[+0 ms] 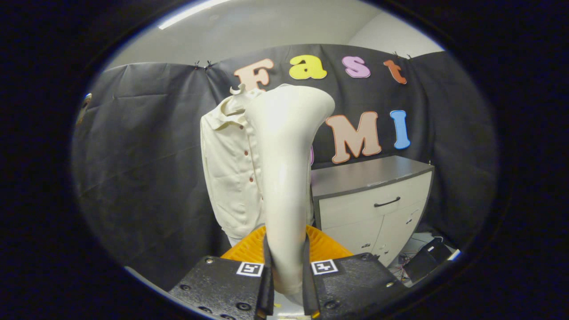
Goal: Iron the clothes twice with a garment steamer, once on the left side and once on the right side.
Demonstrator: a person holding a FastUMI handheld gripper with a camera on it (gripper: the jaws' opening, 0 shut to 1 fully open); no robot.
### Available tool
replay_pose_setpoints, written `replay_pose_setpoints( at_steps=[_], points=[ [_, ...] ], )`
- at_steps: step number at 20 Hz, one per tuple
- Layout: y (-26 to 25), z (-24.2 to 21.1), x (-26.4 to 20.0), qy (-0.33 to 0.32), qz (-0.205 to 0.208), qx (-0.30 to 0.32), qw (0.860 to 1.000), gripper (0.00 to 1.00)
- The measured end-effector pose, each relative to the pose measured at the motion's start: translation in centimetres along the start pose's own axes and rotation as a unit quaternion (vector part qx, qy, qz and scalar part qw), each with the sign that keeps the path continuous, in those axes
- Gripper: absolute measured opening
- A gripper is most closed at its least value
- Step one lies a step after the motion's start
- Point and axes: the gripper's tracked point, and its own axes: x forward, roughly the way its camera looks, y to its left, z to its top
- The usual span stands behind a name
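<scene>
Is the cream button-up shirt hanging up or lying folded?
Hanging: the cream button-up shirt hangs spread against the black cloth, beyond the gripper, whose fingers clamp the cream plastic steamer.

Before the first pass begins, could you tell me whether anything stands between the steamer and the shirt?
Nothing visible does. The gripper is shut on the garment steamer, whose head rises just in front of the hanging shirt. The cabinet stands off to the side.

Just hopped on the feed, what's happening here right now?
The gripper is shut on the handle of a cream garment steamer, held upright with its head up. Beyond it a cream button-up shirt hangs against the booth's black wall, with a grey cabinet beside it. The steamer looks short of the shirt.
</scene>
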Motion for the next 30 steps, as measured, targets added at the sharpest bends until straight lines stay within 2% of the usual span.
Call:
replay_pose_setpoints(
  at_steps=[13,30],
  points=[
    [2.6,-0.4,1.3,0.009,-0.010,-0.008,1.000,0.25],
    [1.7,-0.8,1.3,0.015,-0.018,0.004,1.000,0.25]
  ],
)
